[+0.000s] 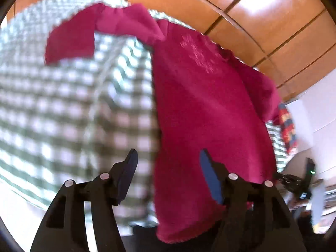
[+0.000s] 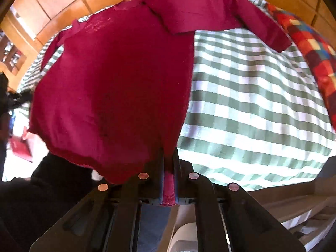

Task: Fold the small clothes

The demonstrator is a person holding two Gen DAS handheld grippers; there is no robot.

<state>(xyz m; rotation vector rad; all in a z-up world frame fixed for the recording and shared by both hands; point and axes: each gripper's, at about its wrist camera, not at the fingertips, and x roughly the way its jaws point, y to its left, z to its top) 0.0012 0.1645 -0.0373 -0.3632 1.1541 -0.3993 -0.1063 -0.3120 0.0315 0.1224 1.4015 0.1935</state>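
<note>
Garment: magenta long-sleeved knit top point(image 2: 113, 88), spread on green-and-white checked cloth point(image 2: 252, 109).
Right gripper point(image 2: 169, 157): jaws pinched tight on the top's hem corner.
Left gripper point(image 1: 168, 157): jaws apart, gripping nothing, above the top's edge.
Surroundings: multicoloured patchwork cushion point(image 2: 310, 42); orange wood panelling point(image 1: 262, 10).

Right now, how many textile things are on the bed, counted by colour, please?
Magenta long-sleeved top: 1
Green and white checked bed cover: 1
Red multicoloured patchwork cloth, at the bed's edge: 1
Total: 3
</note>
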